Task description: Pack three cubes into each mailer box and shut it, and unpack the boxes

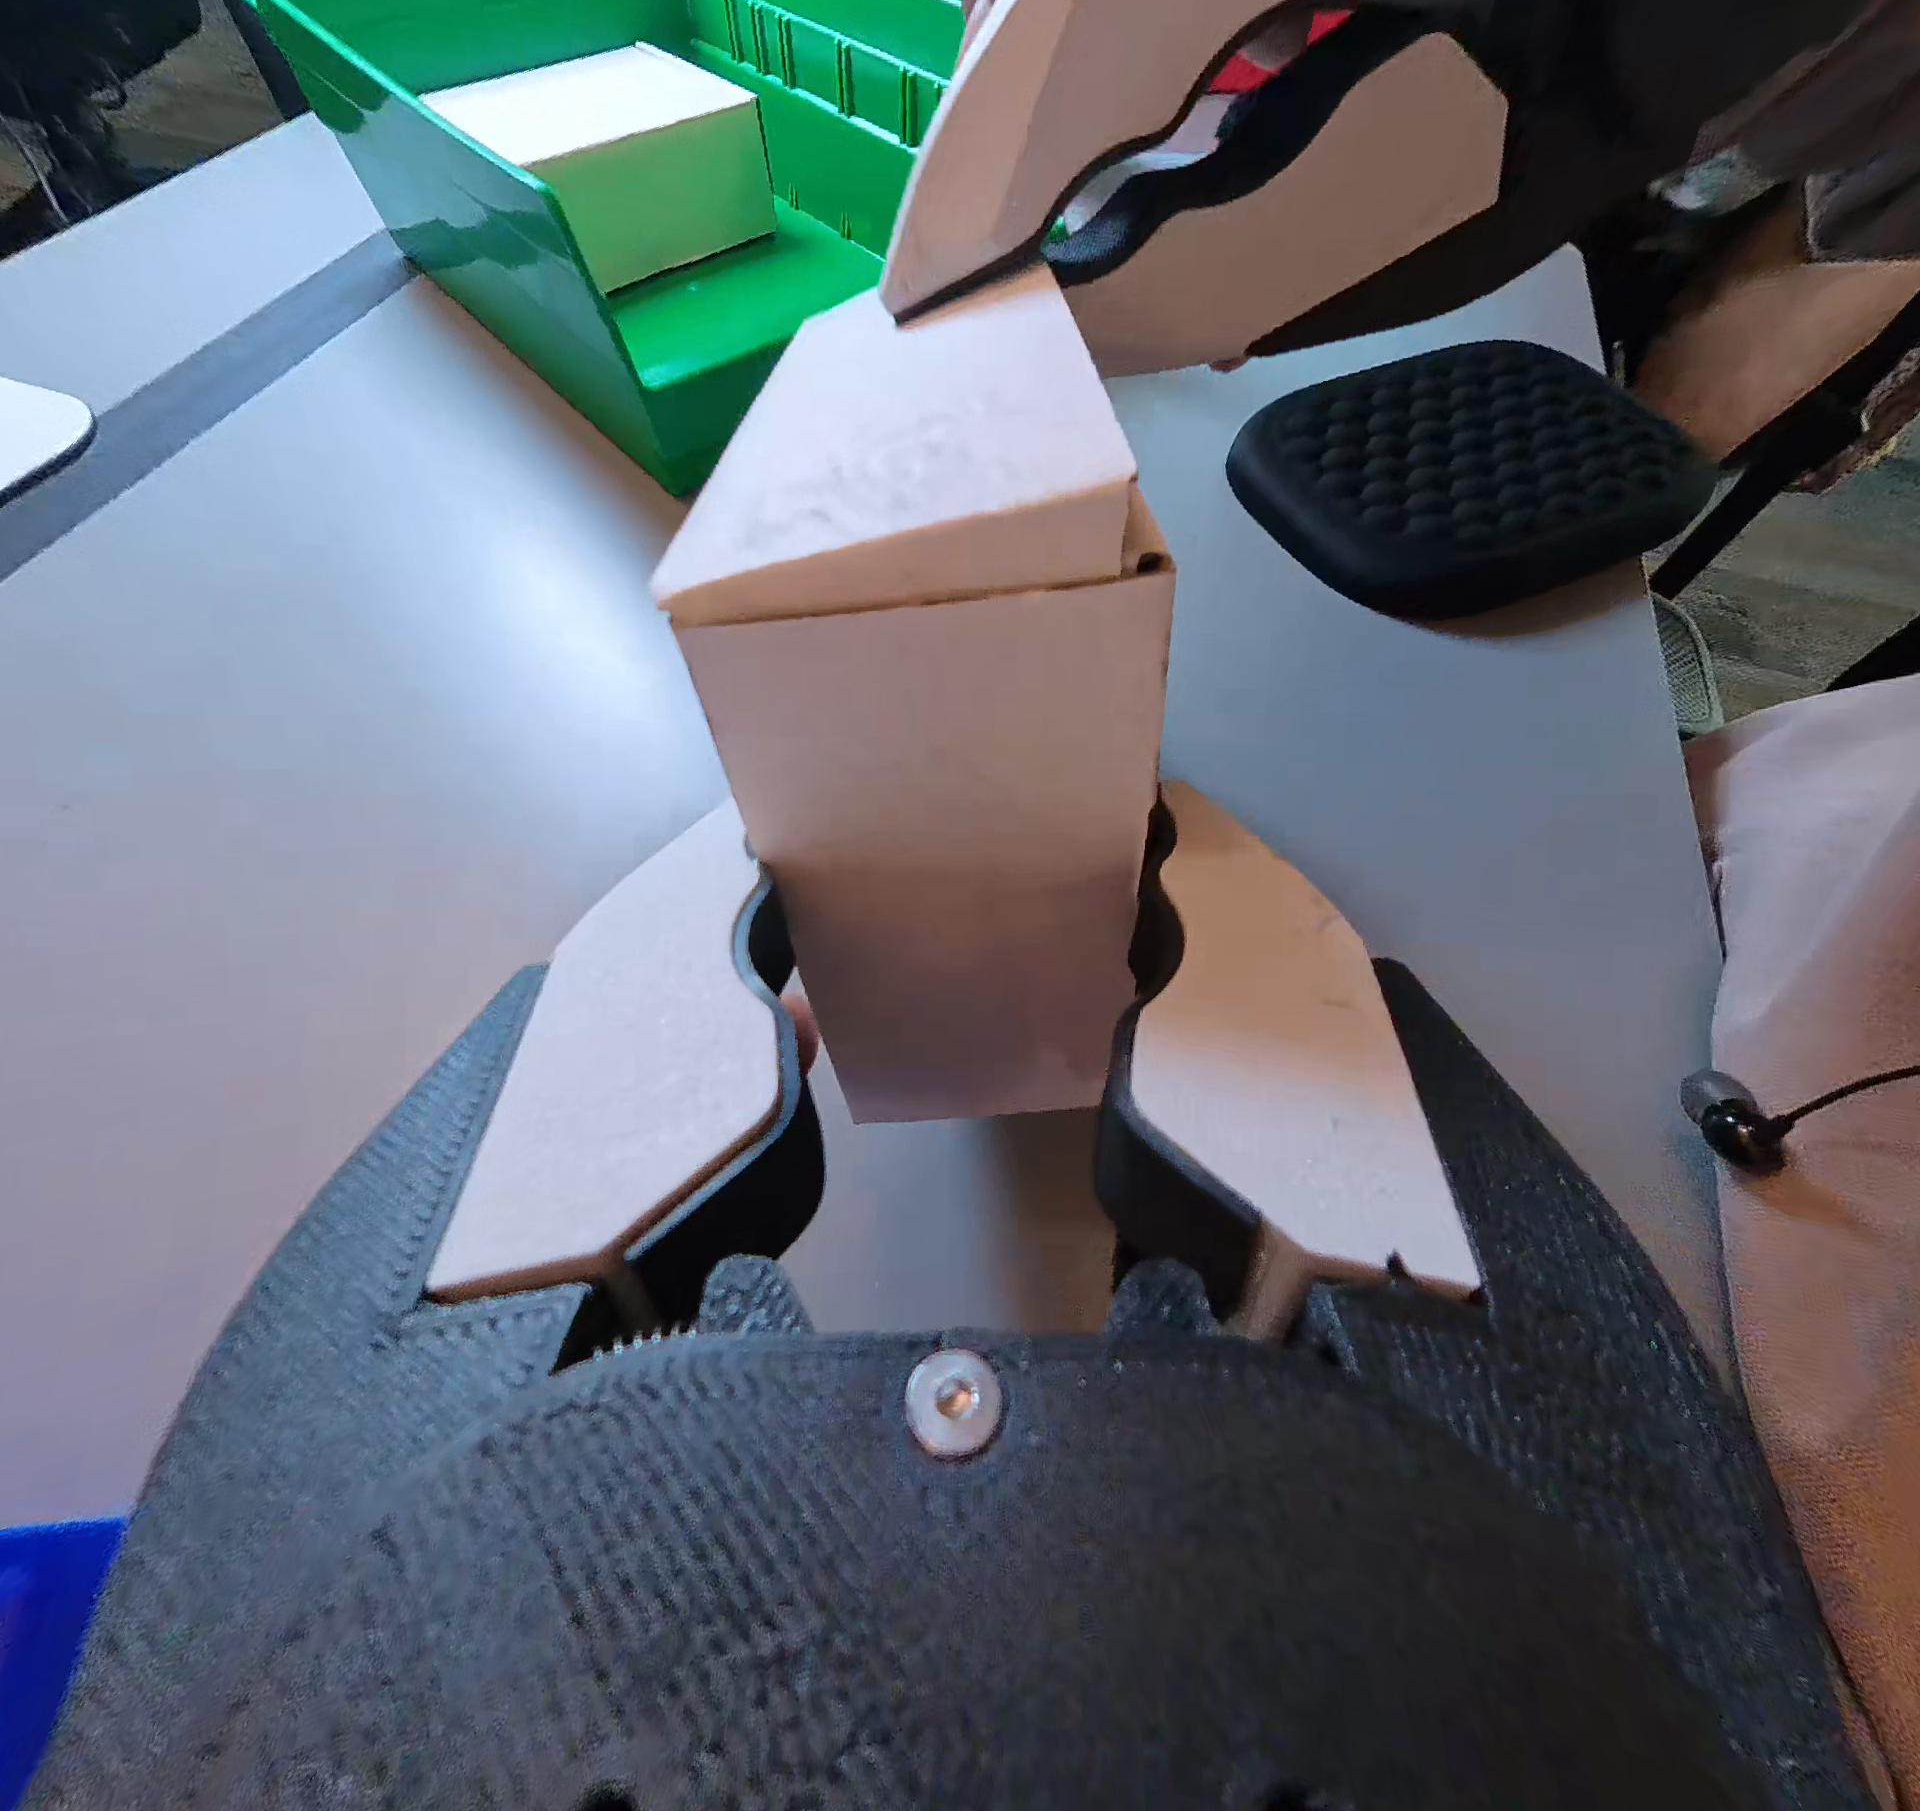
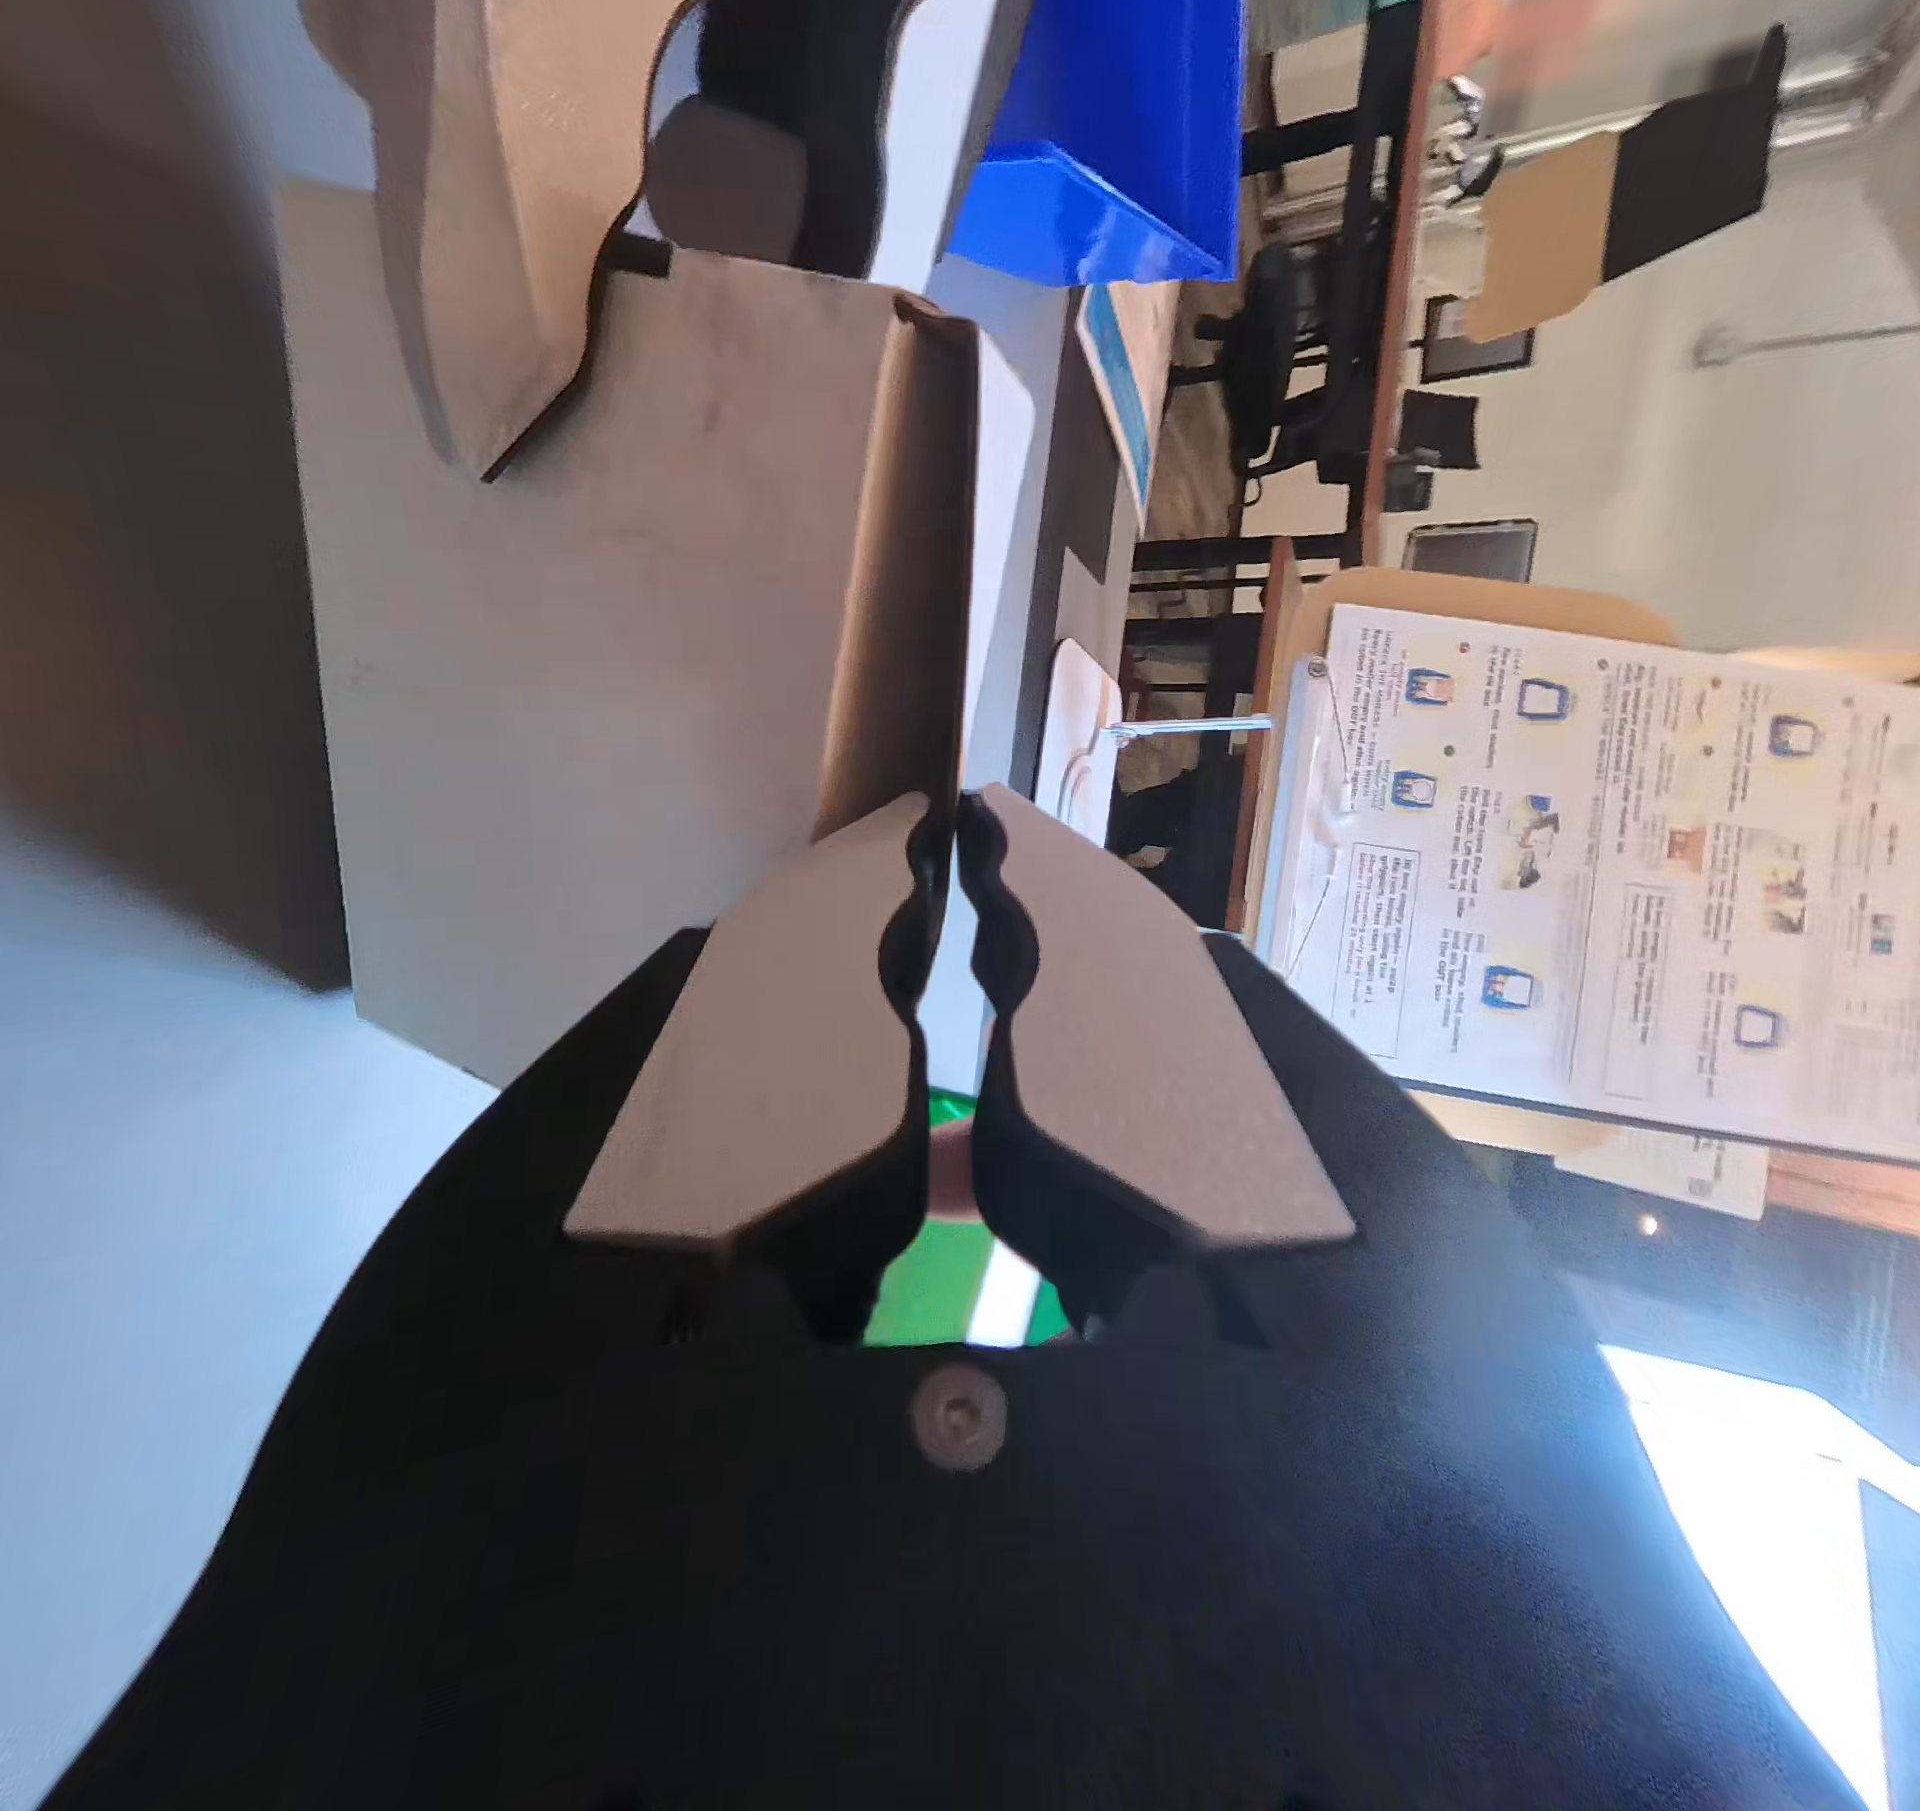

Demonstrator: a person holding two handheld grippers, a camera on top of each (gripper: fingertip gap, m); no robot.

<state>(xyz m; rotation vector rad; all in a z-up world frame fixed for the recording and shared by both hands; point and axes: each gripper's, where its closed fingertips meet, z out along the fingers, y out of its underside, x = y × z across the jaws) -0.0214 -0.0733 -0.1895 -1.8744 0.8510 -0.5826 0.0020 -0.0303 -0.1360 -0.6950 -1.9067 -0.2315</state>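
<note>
My left gripper [image 1: 961, 826] is shut on a white mailer box [image 1: 935, 722] and holds it by its two sides above the grey table [image 1: 312, 722]. The box's lid [image 1: 904, 473] is down but slightly ajar. My right gripper [image 1: 997, 327] reaches in from the upper right to the lid's far edge. In the right wrist view my right gripper [image 2: 954, 805] is shut on the thin edge of the lid flap [image 2: 914, 566], with the left gripper [image 2: 675, 359] beyond it. A second white box [image 1: 623, 151] lies closed in the green bin [image 1: 499, 234]. No cubes show.
The green bin stands at the table's far side. A blue bin [image 2: 1122, 99] stands beside the box; its corner also shows in the left wrist view [image 1: 52, 1605]. A black dimpled pad [image 1: 1455, 473] sticks out past the table's right edge. A clipboard with printed sheets [image 2: 1610, 878] stands behind. There is about 8 cm between the tips of the two grippers.
</note>
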